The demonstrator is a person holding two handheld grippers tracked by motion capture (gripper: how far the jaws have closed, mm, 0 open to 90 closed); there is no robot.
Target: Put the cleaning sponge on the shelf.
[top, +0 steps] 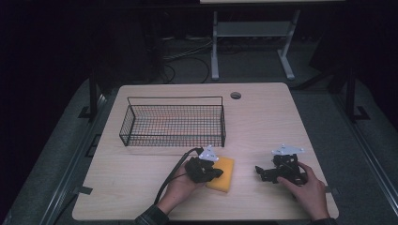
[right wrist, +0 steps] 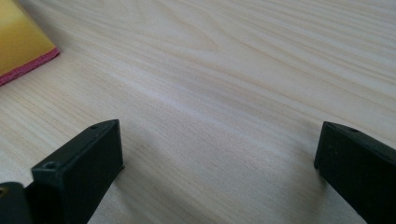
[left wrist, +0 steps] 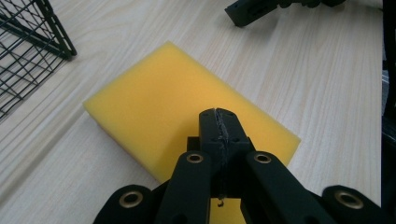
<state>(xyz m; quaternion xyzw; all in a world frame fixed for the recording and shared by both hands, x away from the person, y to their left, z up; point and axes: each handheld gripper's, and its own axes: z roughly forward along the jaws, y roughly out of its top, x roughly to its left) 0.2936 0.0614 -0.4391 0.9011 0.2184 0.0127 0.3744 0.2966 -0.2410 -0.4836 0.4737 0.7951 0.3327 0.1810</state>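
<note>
Left gripper closed on nothing, jaws pressed together, poised over the near part of the flat yellow rectangular foam sponge. Sponge flat on the pale wooden table, just near of the black wire basket. Right gripper well apart to the right, jaws wide open.

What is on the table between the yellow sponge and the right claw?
Nothing: between the sponge and the right claw the high view shows bare wooden table.
</note>
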